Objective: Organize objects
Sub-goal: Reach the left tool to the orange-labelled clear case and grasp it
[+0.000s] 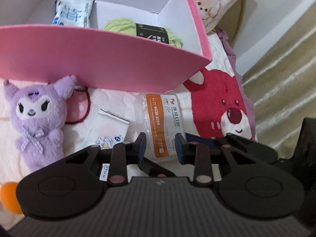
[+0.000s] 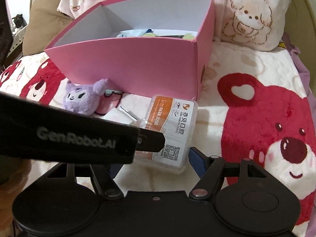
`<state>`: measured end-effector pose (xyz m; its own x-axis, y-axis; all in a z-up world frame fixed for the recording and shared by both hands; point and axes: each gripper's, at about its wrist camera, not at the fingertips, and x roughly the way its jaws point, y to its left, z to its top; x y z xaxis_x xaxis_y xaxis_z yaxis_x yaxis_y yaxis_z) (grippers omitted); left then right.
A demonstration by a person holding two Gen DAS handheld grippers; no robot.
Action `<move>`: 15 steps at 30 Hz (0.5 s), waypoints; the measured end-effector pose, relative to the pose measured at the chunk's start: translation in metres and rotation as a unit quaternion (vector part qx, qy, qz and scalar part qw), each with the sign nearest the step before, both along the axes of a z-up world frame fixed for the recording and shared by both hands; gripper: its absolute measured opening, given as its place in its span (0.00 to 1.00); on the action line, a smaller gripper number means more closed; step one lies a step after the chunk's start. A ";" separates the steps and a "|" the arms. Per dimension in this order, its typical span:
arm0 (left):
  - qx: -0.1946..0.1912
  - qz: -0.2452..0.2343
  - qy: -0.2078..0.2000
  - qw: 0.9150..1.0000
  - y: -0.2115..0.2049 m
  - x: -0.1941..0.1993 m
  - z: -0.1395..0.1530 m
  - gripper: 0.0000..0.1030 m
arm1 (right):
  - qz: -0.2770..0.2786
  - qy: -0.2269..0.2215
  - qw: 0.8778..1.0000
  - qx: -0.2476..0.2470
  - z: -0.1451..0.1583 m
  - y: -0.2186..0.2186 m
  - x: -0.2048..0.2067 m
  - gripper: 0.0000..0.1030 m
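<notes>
Between my left gripper [image 1: 161, 146] fingertips sits the clear plastic box [image 1: 158, 118] with the orange clinic label, lying flat on the bear-print blanket [image 1: 217, 102] just in front of the pink storage box [image 1: 98, 59]. Both blue pads press its short sides: left jaws clenched on it. My right gripper [image 2: 158, 158] flanks the same case; only one pad [image 2: 197, 163] shows, clear of the edge, so those jaws stand released. Yarn [image 1: 122, 26] and a tissue pack [image 1: 73, 13] already occupy the bin; the purple plush [image 1: 37, 114] waits outside, beside the wall.

"6638 3098" on clear case [image 2: 171, 130]; "GenRobot.AI" on claw [image 2: 79, 138]
</notes>
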<state>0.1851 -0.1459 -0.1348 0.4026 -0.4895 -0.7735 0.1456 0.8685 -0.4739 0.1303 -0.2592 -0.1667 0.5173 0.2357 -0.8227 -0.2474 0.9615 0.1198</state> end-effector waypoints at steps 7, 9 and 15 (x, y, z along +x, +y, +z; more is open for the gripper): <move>0.020 0.023 0.009 1.000 -0.007 0.006 -0.008 0.32 | -0.006 0.006 1.000 0.009 -0.005 -0.005 0.002 0.66; 0.010 0.029 -0.001 1.000 -0.005 0.005 -0.014 0.37 | -0.008 0.013 1.000 0.014 -0.008 -0.007 0.004 0.66; -0.030 0.036 -0.011 0.999 0.001 0.005 -0.023 0.38 | -0.011 0.016 1.000 0.024 -0.011 -0.010 0.007 0.67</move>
<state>0.1900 -0.1451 -0.1582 0.4545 -0.5041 -0.7344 0.0946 0.8471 -0.5229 0.1369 -0.2690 -0.1776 0.4968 0.2642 -0.8267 -0.2216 0.9596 0.1735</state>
